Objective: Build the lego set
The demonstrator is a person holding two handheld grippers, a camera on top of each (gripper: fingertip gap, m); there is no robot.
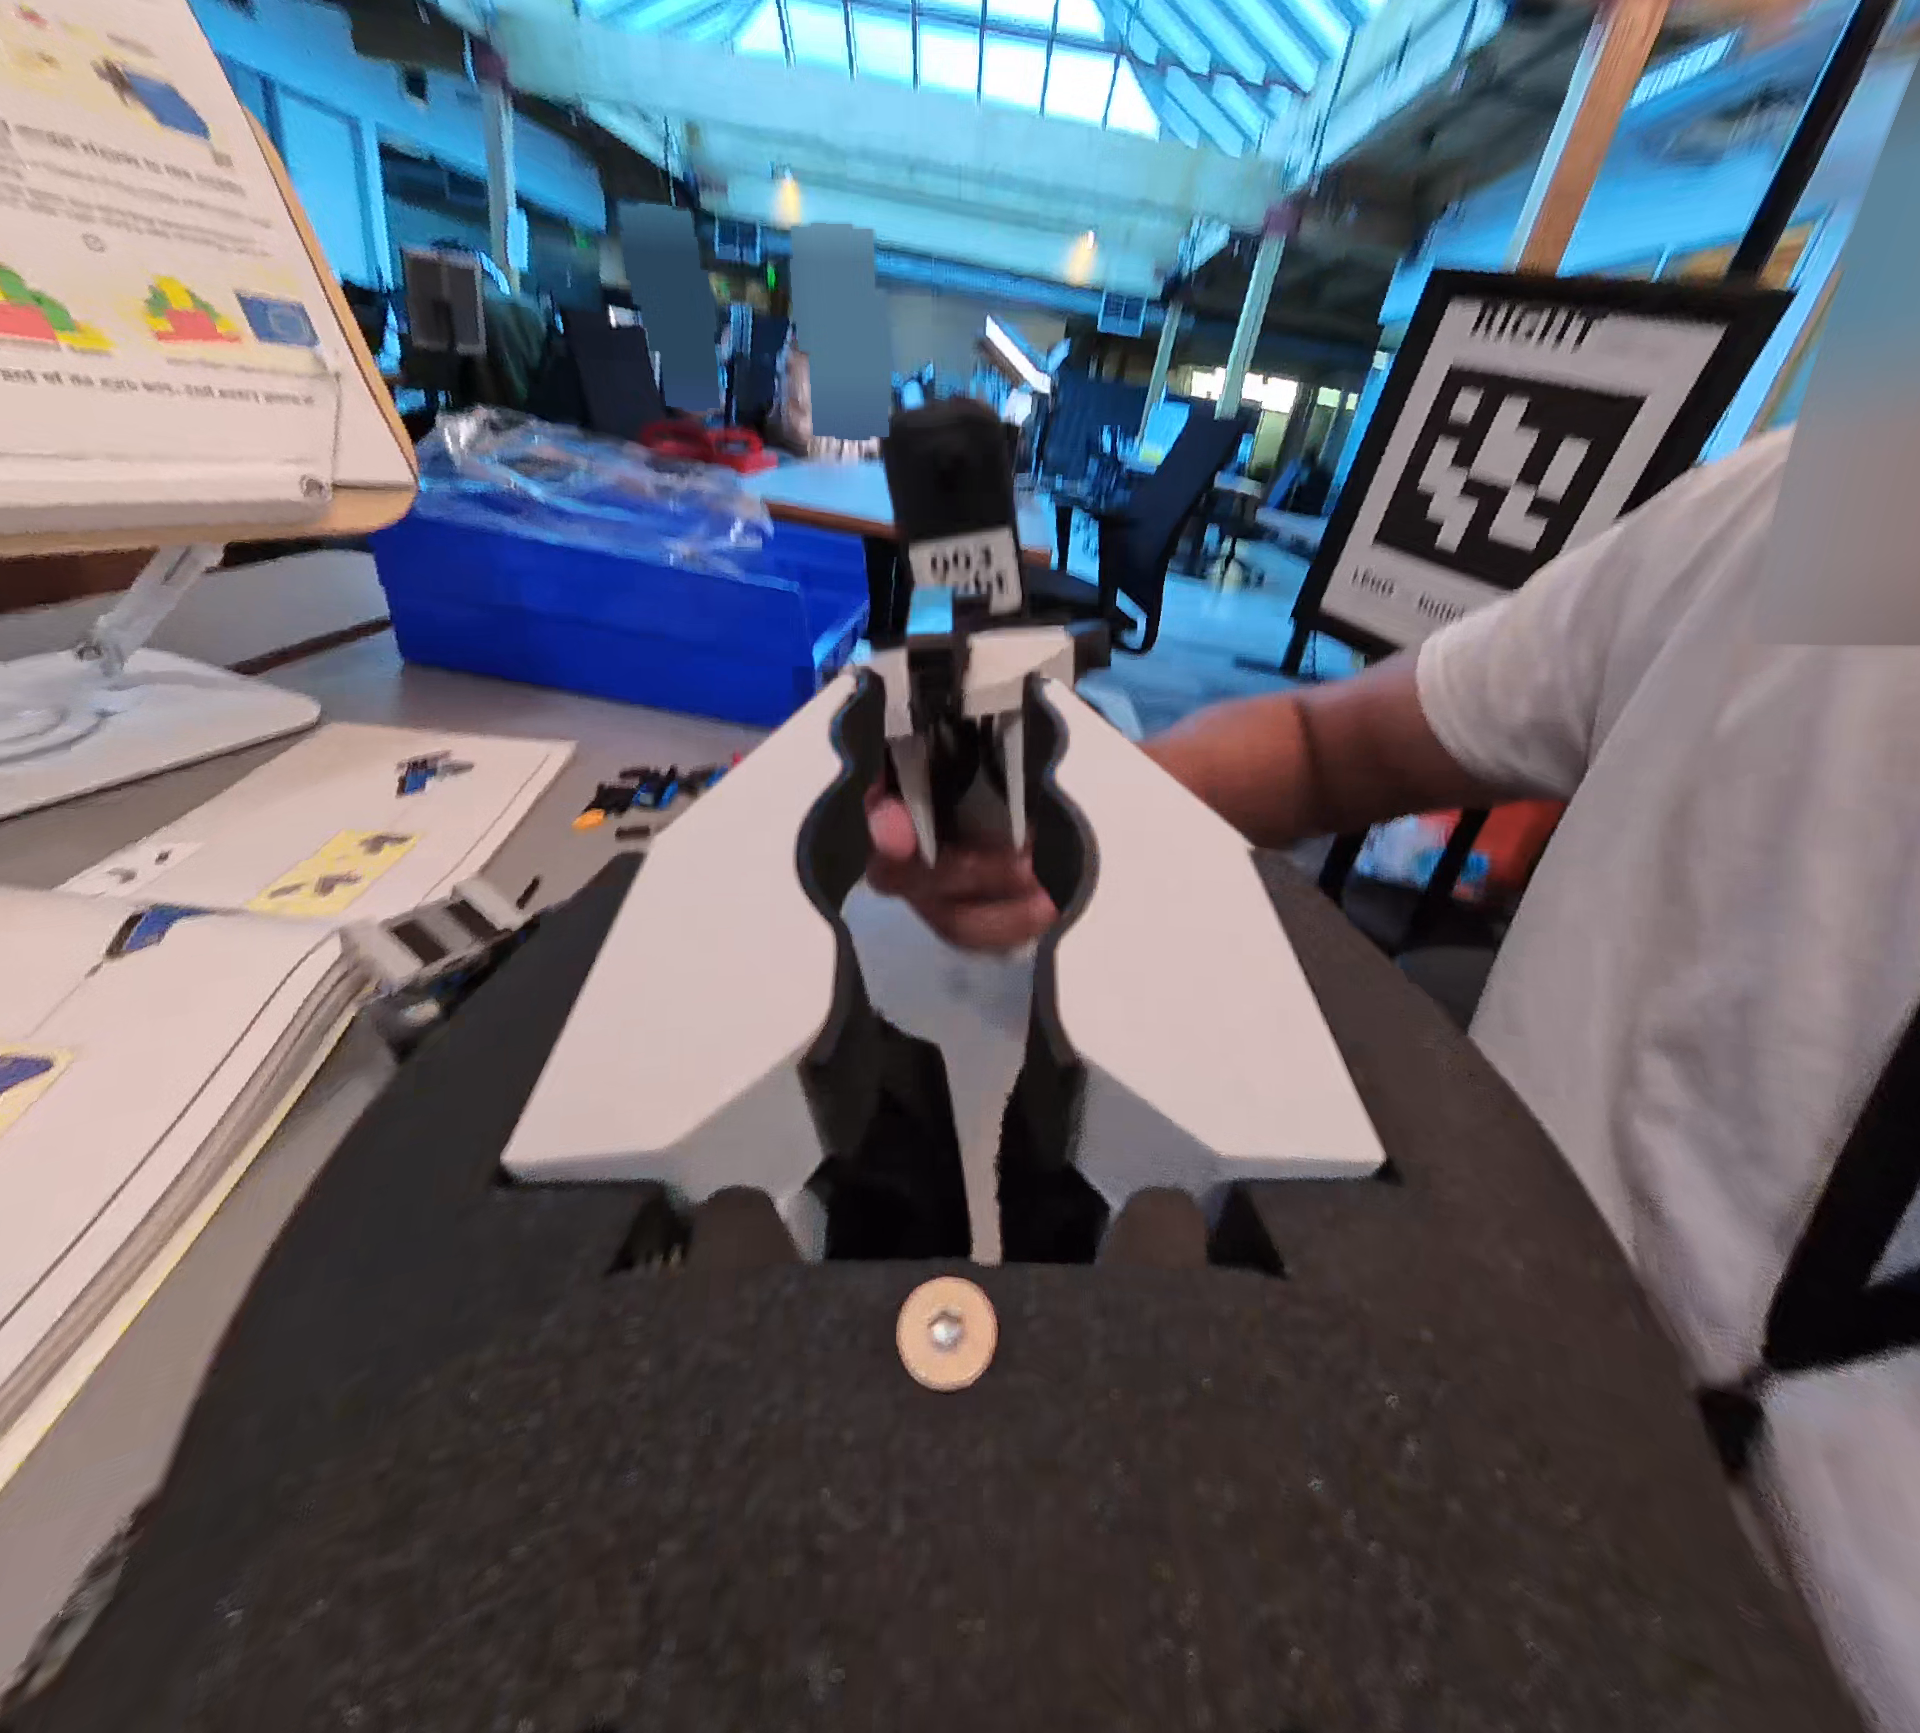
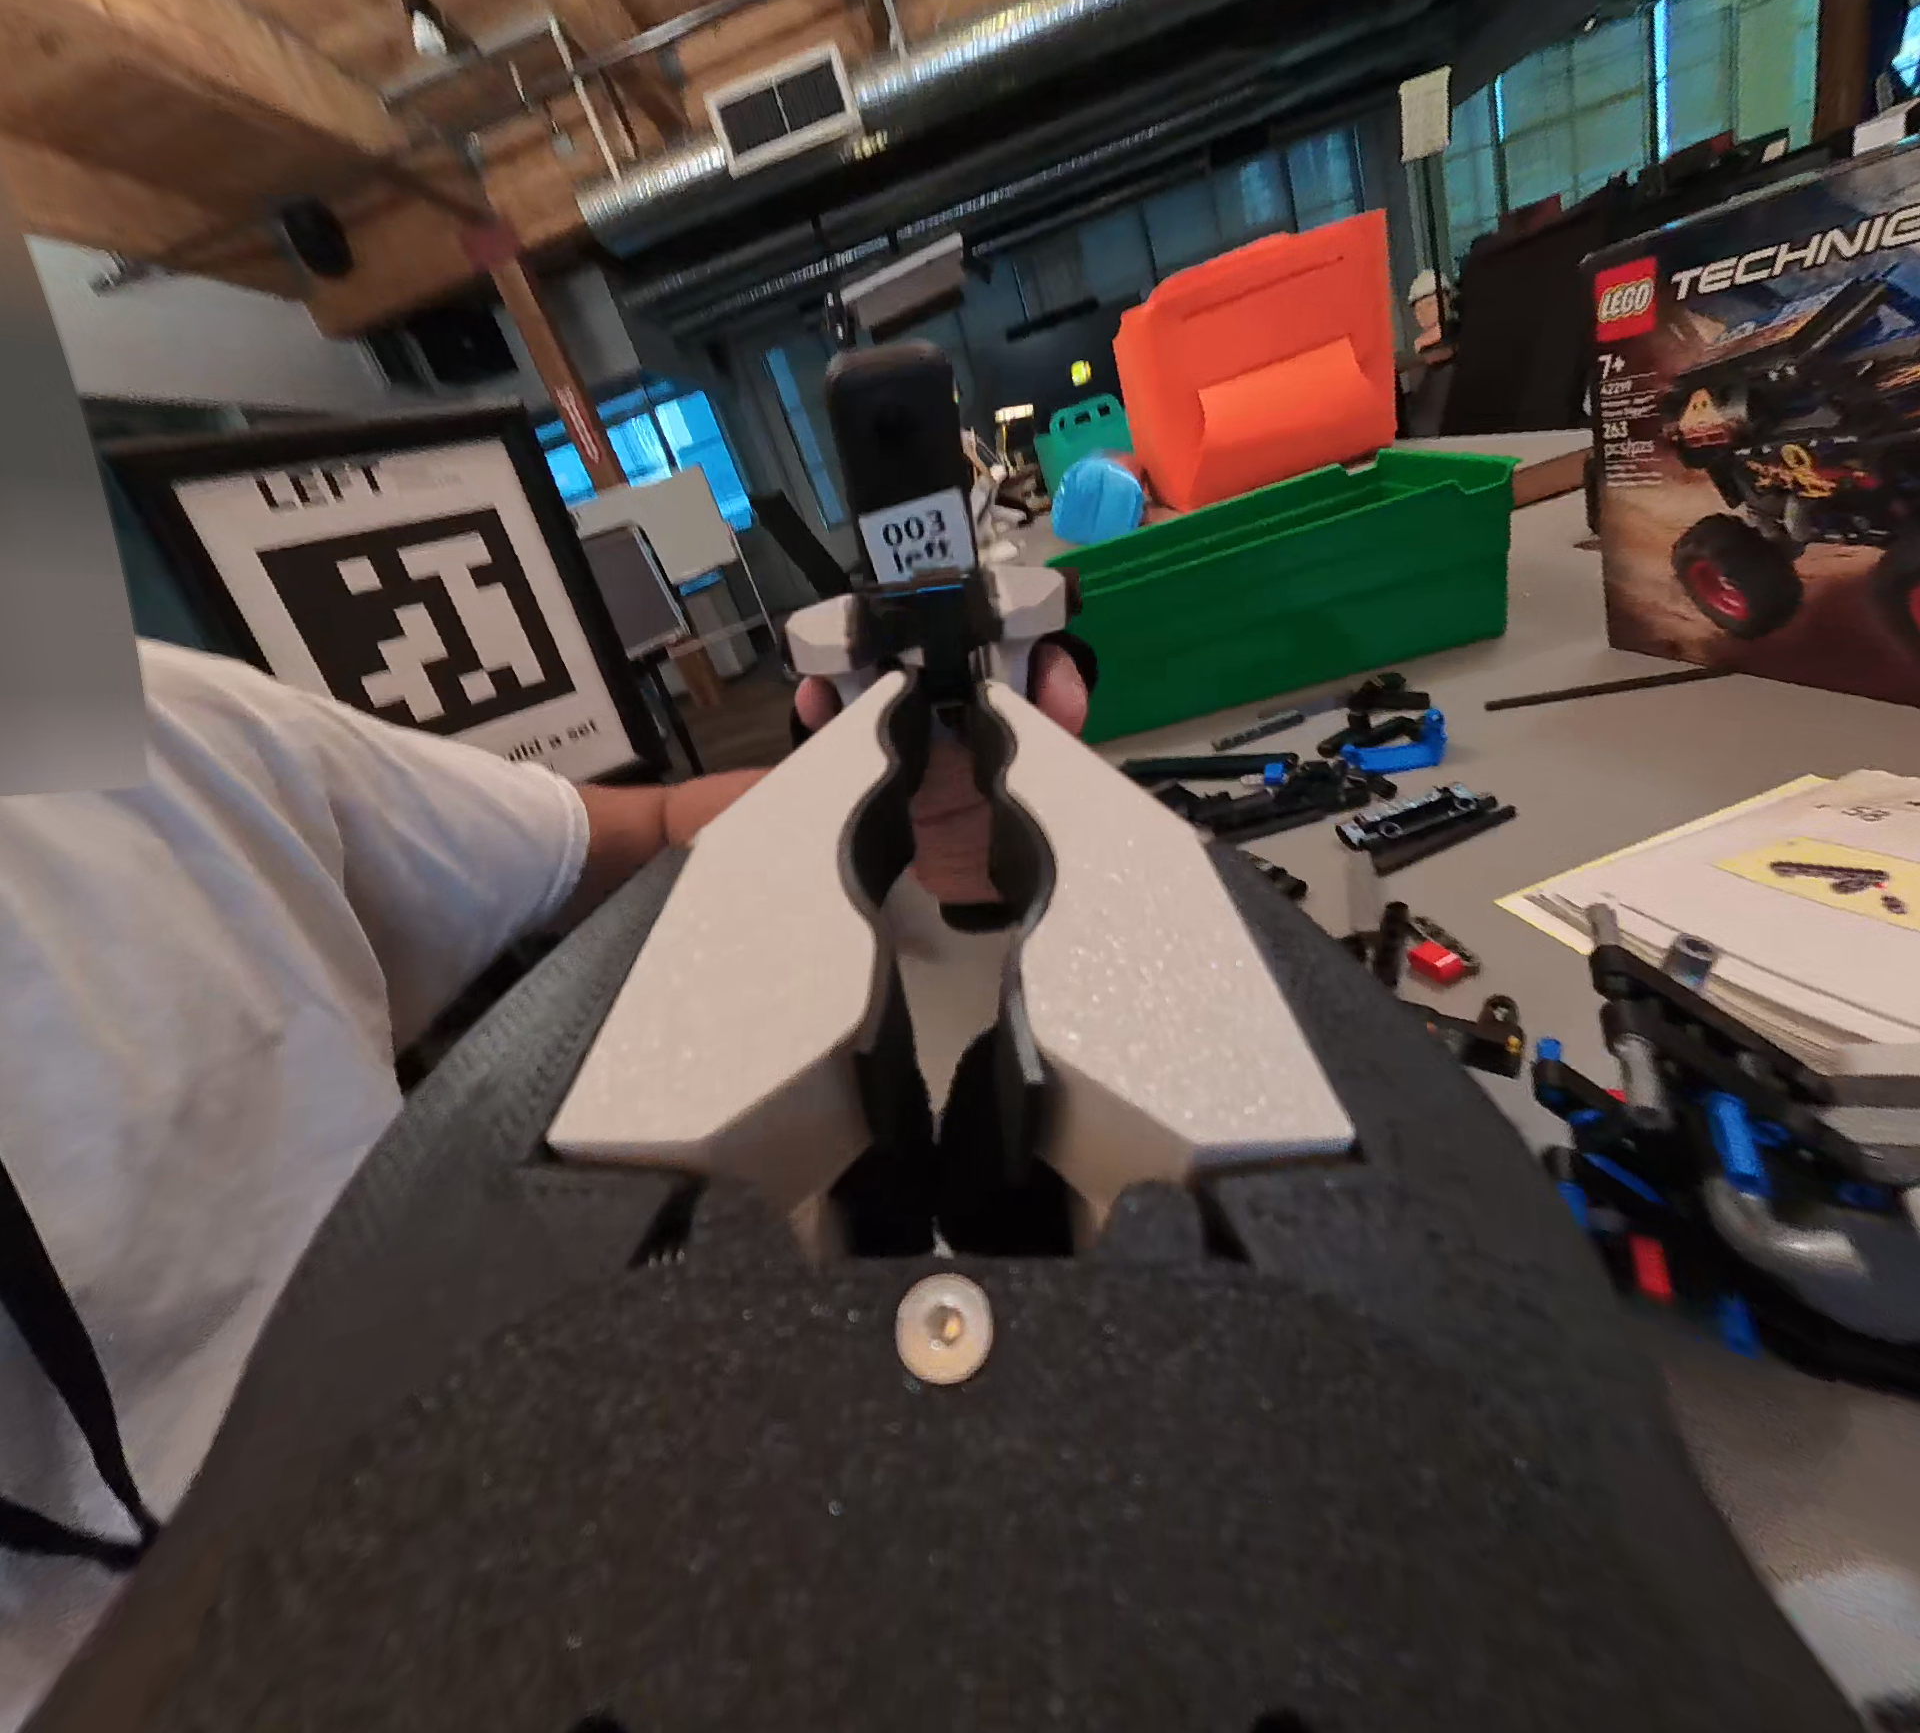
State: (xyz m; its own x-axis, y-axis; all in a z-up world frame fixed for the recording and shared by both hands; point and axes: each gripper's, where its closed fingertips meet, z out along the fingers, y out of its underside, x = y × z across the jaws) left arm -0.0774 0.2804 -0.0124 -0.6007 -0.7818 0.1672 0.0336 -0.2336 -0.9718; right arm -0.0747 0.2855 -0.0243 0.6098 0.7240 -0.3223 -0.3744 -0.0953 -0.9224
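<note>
While my left gripper points at the right gripper held up facing it, its jaws stand narrow, holding nothing. Beyond on the grey worktop sit a blue bin, a small heap of loose lego pieces, an open instruction booklet and a partly built model at its edge.

From my right gripper, jaws likewise narrow and empty, I look at the left gripper, a hand on its grip. To the side lie scattered lego parts, the half-built blue and black model against the booklet, a green bin and the set's box.
</note>
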